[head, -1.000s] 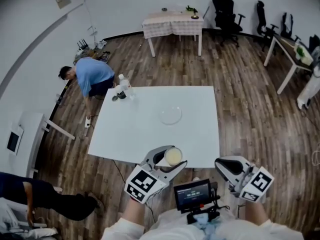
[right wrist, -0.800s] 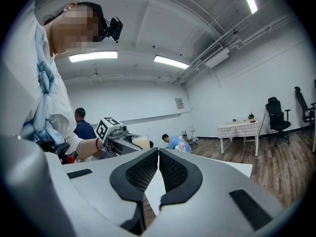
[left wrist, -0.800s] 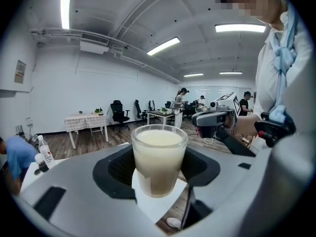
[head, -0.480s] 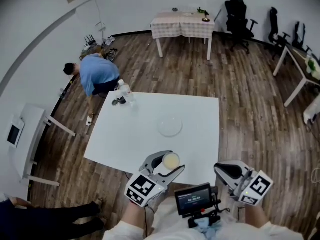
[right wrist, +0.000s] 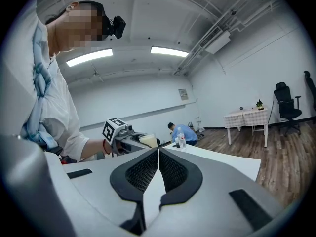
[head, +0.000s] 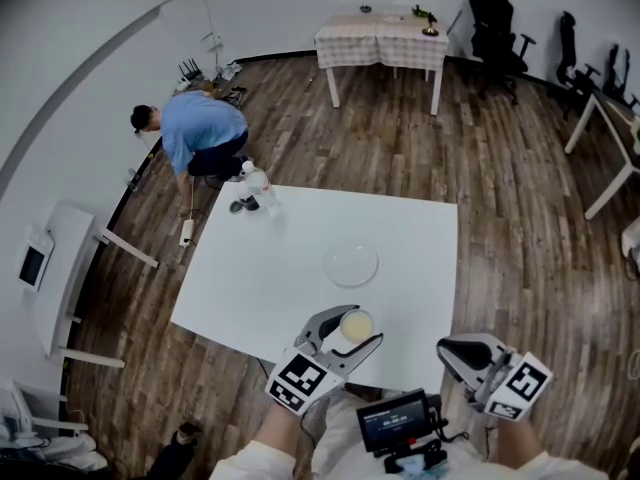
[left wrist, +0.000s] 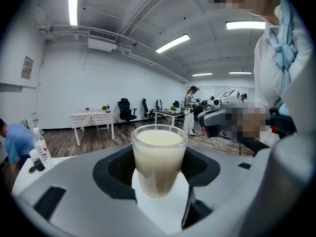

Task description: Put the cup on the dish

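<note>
**Glass cup of creamy liquid, gripped over the table's near edge**

Wood floor [head: 500, 168] runs all round, with the big white table [head: 260, 278] sitting in the middle of it. Further back there's a smaller table with a checked cloth [head: 380, 40]. Some black office chairs [head: 497, 23] stand to its right by the back wall, well away. A person in a blue shirt [head: 200, 133] is crouched on the floor just past the big table's far left corner.

Closer in, the left gripper [head: 352, 328] has its jaws part way apart and pressed on either side of the cup [left wrist: 159, 157], so that's a proper grip. The right gripper [right wrist: 158, 150] is off at the table's near right corner. Its jaws are pressed tight against each other with nothing between them. A small screen [head: 398, 420] sits at the wearer's chest between the two grippers.

The dish [head: 351, 265] is a clear round plate lying flat on the table, a bit right of centre.

The cup is upright, clear glass, narrowing slightly toward the bottom. It's filled nearly to the rim with pale creamy liquid. It sits over the table's near edge, near the dish but not on it, with bare tabletop between them.

At the far left corner a plastic water bottle [head: 260, 186] stands upright. A small dark thing [head: 243, 205] is just beside it, can't tell what. Both are well apart from the dish.
</note>
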The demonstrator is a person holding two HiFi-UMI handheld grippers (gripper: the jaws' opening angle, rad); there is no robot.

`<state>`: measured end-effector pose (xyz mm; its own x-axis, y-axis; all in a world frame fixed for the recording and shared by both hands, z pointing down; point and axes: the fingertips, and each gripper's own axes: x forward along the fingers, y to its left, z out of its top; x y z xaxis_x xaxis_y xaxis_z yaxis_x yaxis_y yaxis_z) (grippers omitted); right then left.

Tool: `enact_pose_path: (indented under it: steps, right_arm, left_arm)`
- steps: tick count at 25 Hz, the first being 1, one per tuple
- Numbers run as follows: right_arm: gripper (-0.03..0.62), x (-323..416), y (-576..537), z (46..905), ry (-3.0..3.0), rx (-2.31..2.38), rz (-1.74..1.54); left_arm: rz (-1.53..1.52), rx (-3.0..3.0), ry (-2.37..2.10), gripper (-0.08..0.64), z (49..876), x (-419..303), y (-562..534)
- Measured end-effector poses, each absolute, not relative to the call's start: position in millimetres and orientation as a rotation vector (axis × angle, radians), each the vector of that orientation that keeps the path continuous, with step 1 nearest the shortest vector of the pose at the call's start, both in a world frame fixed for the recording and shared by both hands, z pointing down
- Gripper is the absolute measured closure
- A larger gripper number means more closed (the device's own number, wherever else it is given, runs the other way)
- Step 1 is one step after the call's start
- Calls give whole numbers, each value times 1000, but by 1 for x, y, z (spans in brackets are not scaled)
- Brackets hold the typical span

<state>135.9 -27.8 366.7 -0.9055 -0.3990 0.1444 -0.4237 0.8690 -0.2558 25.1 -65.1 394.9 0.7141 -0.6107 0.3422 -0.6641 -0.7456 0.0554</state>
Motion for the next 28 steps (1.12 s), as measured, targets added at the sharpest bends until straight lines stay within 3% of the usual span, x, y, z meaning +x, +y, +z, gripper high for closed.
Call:
enact_pose_path:
  steps: [28]
  right_arm:
    - [560,105,-65,410,-2887,670,506]
  left_arm:
    - [410,2786,-1043,302,448,1,-151]
